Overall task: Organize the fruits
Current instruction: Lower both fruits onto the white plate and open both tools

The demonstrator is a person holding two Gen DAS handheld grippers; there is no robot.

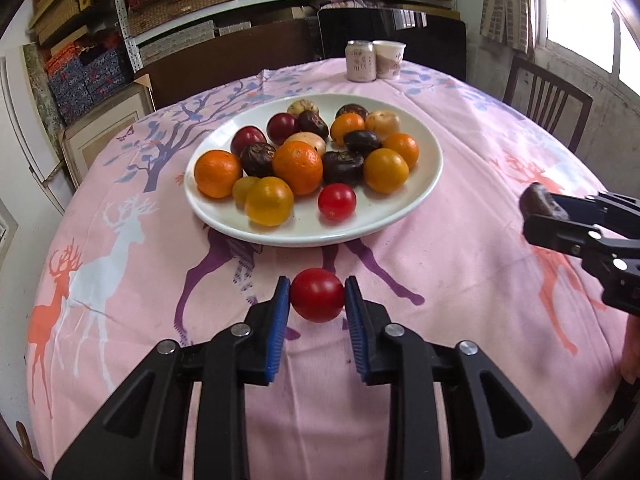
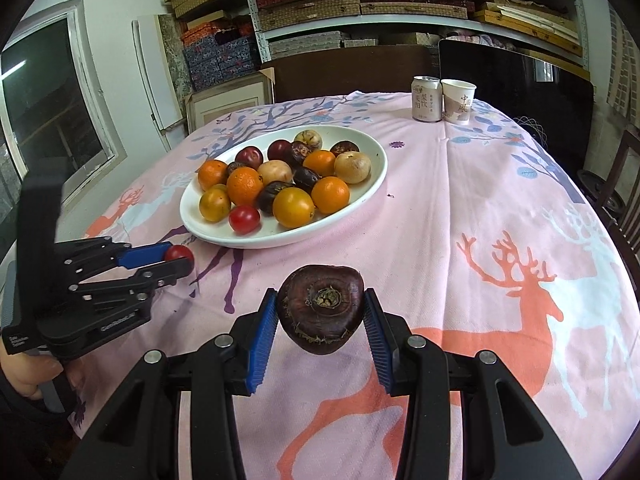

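**Both grippers carry fruit near the plate**

The left gripper (image 1: pixel 317 300) is clamped on a red tomato (image 1: pixel 317 294); the right gripper (image 2: pixel 321 312) is clamped on a dark water chestnut (image 2: pixel 322 307). Beyond, at 12 o'clock in the left view, the white plate (image 1: pixel 420 184) holds mixed fruit. Farther off stand a can (image 1: pixel 361 61) and paper cup (image 1: pixel 389 59).

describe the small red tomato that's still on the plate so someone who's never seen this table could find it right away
Start at the white plate of fruit on the pink deer-print tablecloth. On its near edge, facing both tongs, sits one cherry tomato between two yellow tomatoes. It is the plate's only bright red fruit, smaller than the oranges behind it.
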